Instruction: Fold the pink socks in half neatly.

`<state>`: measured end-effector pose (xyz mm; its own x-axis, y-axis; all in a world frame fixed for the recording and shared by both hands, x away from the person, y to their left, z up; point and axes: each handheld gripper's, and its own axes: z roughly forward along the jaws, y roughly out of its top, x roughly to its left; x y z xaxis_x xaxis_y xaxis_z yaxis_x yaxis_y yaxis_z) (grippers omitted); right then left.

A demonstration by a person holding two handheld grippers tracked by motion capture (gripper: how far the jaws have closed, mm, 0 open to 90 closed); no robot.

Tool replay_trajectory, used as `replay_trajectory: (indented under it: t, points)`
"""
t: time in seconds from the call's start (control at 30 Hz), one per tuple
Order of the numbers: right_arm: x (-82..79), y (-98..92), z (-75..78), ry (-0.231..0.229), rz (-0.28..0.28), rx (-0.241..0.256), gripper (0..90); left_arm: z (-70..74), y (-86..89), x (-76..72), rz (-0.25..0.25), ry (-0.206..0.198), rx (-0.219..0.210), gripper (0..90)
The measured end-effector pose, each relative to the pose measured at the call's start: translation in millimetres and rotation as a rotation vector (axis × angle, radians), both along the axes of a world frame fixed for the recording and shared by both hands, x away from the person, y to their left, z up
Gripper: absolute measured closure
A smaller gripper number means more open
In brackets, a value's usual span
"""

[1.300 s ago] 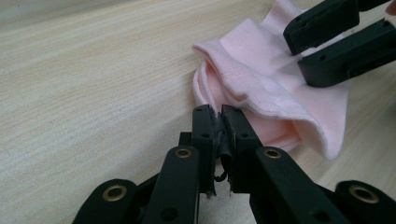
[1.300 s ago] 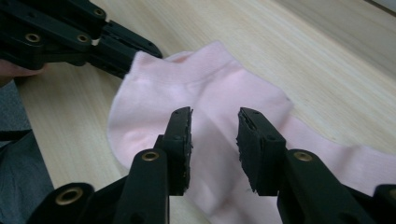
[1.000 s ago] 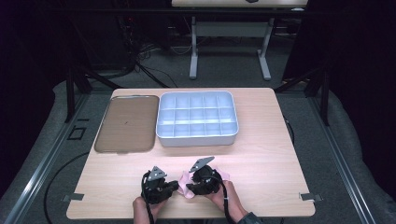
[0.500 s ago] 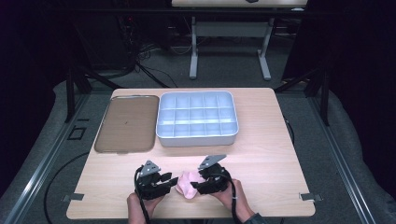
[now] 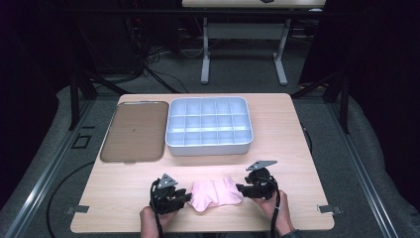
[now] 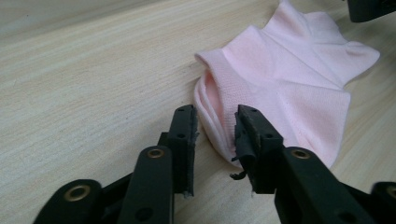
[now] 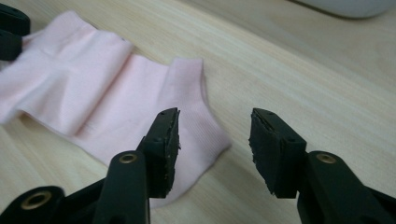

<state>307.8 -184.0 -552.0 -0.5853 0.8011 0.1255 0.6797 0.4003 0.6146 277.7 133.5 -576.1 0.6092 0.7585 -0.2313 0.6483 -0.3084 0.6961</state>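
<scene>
A pale pink sock (image 5: 216,192) lies spread flat near the table's front edge, between my two grippers. My left gripper (image 5: 187,198) is at the sock's left end. In the left gripper view its jaws (image 6: 215,119) stand slightly apart, with the ribbed cuff of the sock (image 6: 289,70) lying between the tips. My right gripper (image 5: 240,188) is at the sock's right end. In the right gripper view it (image 7: 214,121) is wide open, its left jaw over the corner of the sock (image 7: 93,70) and its right jaw over bare wood.
A white box with several compartments (image 5: 208,124) stands at the back middle of the wooden table (image 5: 277,124). A flat brown tray (image 5: 133,131) lies to its left. The person's hands (image 5: 148,220) come in at the front edge.
The grippers were close together with the sock bunched between them. They have moved apart, left and right, and the sock now lies stretched out flat.
</scene>
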Motion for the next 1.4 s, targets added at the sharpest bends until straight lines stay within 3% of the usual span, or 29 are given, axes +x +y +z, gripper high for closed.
replay_trajectory:
  t: [0.2,0.33,0.43,0.5,0.57,0.67,0.73,0.97,1.13,1.3,1.4]
  points:
    - [1.2,-0.5,-9.3,0.026,-0.005,-0.010,57.5,-0.9,-0.6,-1.1,-0.001,-0.007,-0.003,70.6]
    - [1.3,2.6,-12.6,0.023,0.001,-0.030,61.3,8.0,3.7,-5.1,0.004,-0.051,-0.026,67.0]
    - [1.3,2.5,-13.6,0.025,0.014,-0.044,63.8,18.1,4.2,-9.9,-0.026,-0.101,-0.054,71.1]
    - [1.3,3.3,-13.5,0.025,0.013,-0.043,66.1,21.6,0.7,-11.0,-0.069,-0.108,-0.061,73.6]
    - [1.0,3.3,-13.3,0.026,0.014,-0.051,69.7,18.5,-5.9,-10.2,-0.104,-0.096,-0.038,77.2]
    - [-0.1,4.1,-14.3,0.019,0.005,-0.035,74.9,8.3,-11.2,-8.2,-0.104,-0.068,0.003,81.4]
    - [-0.2,2.6,-14.2,0.023,0.008,-0.040,78.9,1.5,-12.4,-7.6,-0.098,-0.054,0.012,83.6]
    - [-1.1,-1.9,-14.9,0.034,-0.006,0.028,89.9,-2.6,-10.3,-7.6,-0.094,-0.049,0.003,87.6]
    - [-2.8,-4.7,-5.9,0.019,-0.014,0.064,89.7,-3.4,-10.5,-7.6,-0.091,-0.051,-0.001,88.4]
    - [1.0,-4.5,-7.3,0.023,-0.017,0.042,70.4,-3.5,-10.2,-7.5,-0.093,-0.050,-0.003,88.3]
    - [2.3,-0.4,-10.3,0.027,-0.004,0.028,65.2,-3.5,-9.9,-7.3,-0.097,-0.050,-0.001,88.3]
